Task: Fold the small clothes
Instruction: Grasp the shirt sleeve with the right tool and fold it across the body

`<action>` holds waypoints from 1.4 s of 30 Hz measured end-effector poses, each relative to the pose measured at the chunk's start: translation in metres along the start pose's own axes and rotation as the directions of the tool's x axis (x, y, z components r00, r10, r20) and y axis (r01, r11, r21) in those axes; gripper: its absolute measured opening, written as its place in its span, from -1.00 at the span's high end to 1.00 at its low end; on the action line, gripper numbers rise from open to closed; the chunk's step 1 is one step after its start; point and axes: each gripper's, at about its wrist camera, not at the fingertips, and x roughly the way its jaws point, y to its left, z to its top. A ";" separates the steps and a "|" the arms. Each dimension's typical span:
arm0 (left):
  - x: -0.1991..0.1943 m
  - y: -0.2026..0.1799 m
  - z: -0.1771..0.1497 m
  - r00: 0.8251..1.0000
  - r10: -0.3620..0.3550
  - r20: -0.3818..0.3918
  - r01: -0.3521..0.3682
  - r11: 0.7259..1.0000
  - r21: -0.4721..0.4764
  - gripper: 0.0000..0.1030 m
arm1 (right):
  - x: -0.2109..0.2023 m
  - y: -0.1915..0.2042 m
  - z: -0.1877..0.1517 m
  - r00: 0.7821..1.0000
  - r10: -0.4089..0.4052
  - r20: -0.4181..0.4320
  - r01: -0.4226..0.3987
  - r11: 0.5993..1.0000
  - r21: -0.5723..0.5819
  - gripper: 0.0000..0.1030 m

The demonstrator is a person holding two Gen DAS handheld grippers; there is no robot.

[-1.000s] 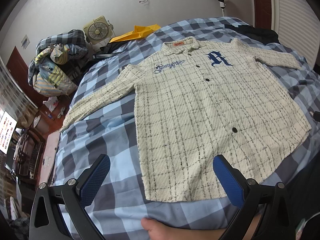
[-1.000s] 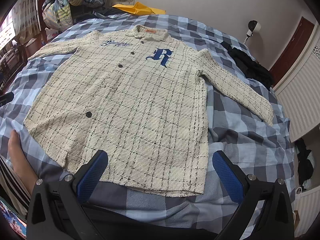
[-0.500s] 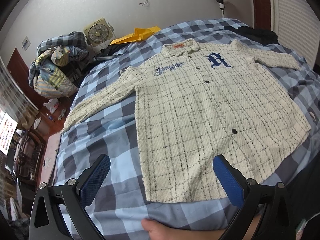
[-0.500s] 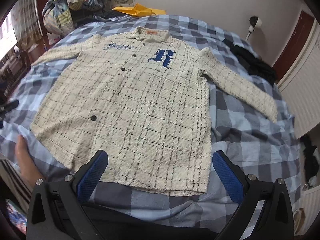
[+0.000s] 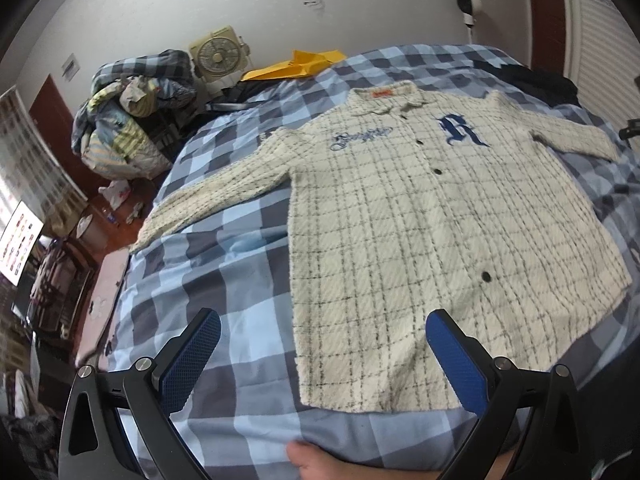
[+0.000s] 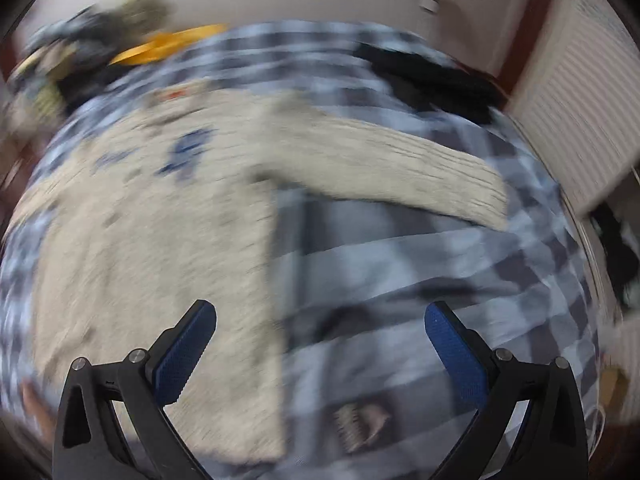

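Both claws gape empty; my right gripper [image 6: 320, 340] has just swung toward the shirt's [image 5: 440, 220] right sleeve [image 6: 400, 172], probably folding first

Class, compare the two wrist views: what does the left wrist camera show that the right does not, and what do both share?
Only the left wrist view shows the box fan, the shirt's left sleeve and its black buttons, all sharp. Only the right wrist view, heavily blurred, shows the right sleeve in full. Both show the cream plaid shirt, the checked bedspread, the yellow item and open jaws.
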 end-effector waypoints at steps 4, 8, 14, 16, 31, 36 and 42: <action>0.000 0.004 0.005 0.997 0.064 0.034 -0.063 0.998 -0.025 -1.00 | 0.074 -0.097 0.035 0.994 -0.037 -0.104 0.069 0.944 0.324 -0.98; 0.008 0.003 0.012 0.995 0.091 0.030 -0.090 0.996 -0.018 -1.00 | 0.137 -0.164 0.033 0.971 0.203 -0.125 -0.084 0.782 0.617 -0.98; 0.017 -0.003 0.015 0.990 0.140 0.024 -0.141 0.990 0.022 -1.00 | 0.181 -0.182 0.039 0.946 0.321 -0.049 -0.164 0.601 0.782 -0.98; 0.017 -0.003 0.016 0.986 0.165 0.033 -0.166 0.986 0.025 -1.00 | 0.185 -0.175 0.051 0.953 0.299 -0.046 -0.155 0.613 0.775 -0.98; 0.014 0.005 0.017 0.977 0.209 0.050 -0.209 0.978 -0.011 -1.00 | 0.208 -0.148 0.109 0.980 0.114 -0.161 0.027 0.731 0.682 0.67; 0.006 0.008 0.018 0.975 0.208 0.079 -0.207 0.978 -0.027 -1.00 | 0.163 -0.144 0.134 0.998 0.033 -0.056 0.013 0.749 0.663 0.90; -0.003 0.011 0.016 0.967 0.226 0.119 -0.222 0.974 -0.040 -1.00 | 0.078 -0.124 0.161 0.993 0.026 0.119 -0.100 0.734 0.672 0.91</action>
